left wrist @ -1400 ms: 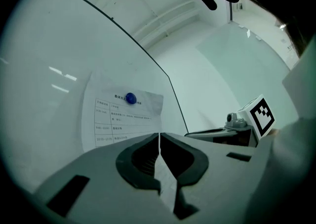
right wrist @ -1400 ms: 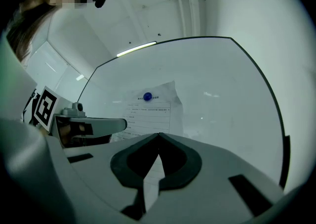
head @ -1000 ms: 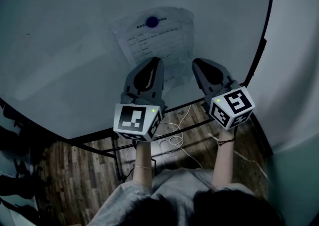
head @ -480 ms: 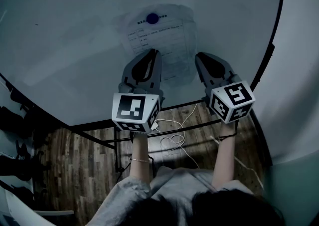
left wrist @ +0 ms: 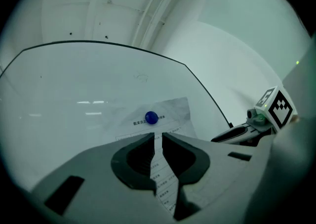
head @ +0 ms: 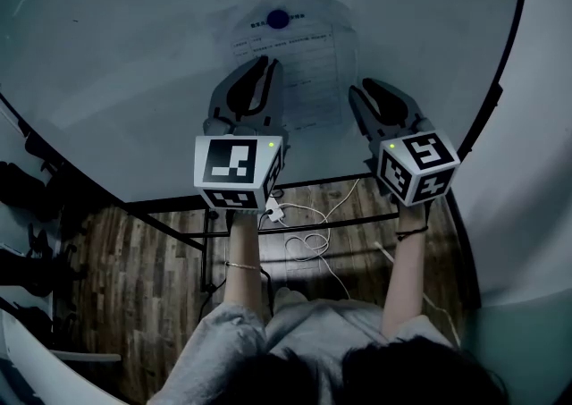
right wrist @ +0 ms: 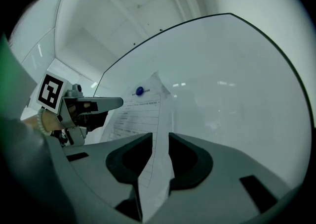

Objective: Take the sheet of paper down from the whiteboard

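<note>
Here the sheet of paper (head: 308, 59) is on the whiteboard (head: 125, 63), pinned near its top edge by a round blue magnet (head: 278, 19). Both tools are raised to the sheet's lower part, one at each side. The left tool (left wrist: 157, 137) has just been opening; its jaws stand a narrow slit apart, and printed lines of the sheet show through the gap, with no pad pressing on it. The right tool (right wrist: 160, 139) has also just been opening and is spread wider; the sheet's lower right edge runs up between its jaws, loose. Below the board, white cables (head: 308, 242) lie on the wooden floor (head: 134, 278).
</note>
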`<state>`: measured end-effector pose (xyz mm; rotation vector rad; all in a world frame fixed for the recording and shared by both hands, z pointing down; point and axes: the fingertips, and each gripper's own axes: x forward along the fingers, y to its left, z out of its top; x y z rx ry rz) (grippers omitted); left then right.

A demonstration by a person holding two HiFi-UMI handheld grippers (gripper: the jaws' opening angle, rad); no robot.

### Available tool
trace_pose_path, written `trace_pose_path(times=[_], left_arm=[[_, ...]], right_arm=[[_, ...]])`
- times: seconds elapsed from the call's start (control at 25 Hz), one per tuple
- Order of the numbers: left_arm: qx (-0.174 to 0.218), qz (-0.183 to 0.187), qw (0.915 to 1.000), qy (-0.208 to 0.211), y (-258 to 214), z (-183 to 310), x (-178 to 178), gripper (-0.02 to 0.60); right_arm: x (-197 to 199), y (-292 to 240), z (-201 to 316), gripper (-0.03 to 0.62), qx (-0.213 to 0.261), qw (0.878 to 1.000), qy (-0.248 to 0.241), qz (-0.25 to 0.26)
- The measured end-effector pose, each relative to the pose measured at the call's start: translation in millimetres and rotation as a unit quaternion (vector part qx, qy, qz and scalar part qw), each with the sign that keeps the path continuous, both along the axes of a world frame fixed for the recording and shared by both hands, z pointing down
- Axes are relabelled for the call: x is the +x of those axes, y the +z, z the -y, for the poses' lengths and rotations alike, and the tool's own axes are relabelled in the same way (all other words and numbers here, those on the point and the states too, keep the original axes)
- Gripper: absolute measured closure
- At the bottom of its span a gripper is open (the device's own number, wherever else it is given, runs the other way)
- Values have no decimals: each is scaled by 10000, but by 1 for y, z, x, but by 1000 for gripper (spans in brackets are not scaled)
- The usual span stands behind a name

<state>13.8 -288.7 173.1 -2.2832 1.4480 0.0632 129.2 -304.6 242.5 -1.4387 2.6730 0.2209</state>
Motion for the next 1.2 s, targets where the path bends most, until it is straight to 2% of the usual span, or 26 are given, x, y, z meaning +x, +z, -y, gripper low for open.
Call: trace_pose_path(times=[0.52, 0.64, 1.2], left_arm=[[259, 270, 9983, -440, -31, 22, 7, 491], [315, 318, 9976, -528, -37, 26, 7, 452], [425, 545, 9951, -713, -44, 34, 22, 446]], right_arm=[[2, 26, 20, 497, -400, 9989, -217, 66], [0, 31, 24, 494, -484, 9984, -293, 74], [-6, 65, 30, 494, -1005, 9931, -598, 75]])
